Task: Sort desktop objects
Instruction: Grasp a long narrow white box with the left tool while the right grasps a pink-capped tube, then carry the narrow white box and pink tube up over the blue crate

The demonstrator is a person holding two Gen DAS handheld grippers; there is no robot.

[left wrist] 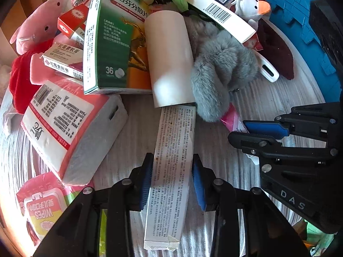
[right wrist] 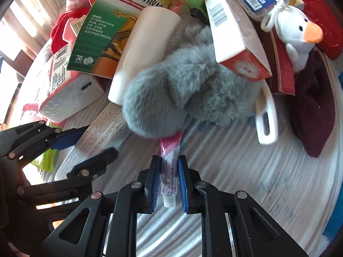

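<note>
Right gripper, bottom centre of its view: pads pinching small pink-and-white tube, far end tucked under grey plush. Left gripper, bottom centre of its view: fingers clamped on long white carton, which runs beneath white cylinder. Step judged: 2 picks made; next move needs both drawn clear without dragging the pile.

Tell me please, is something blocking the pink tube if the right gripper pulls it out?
Yes. The right gripper is shut on the pink tube, but the tube's far end lies under the grey fluffy toy, which rests on it. Nothing stands between the fingers and the tube.
</note>
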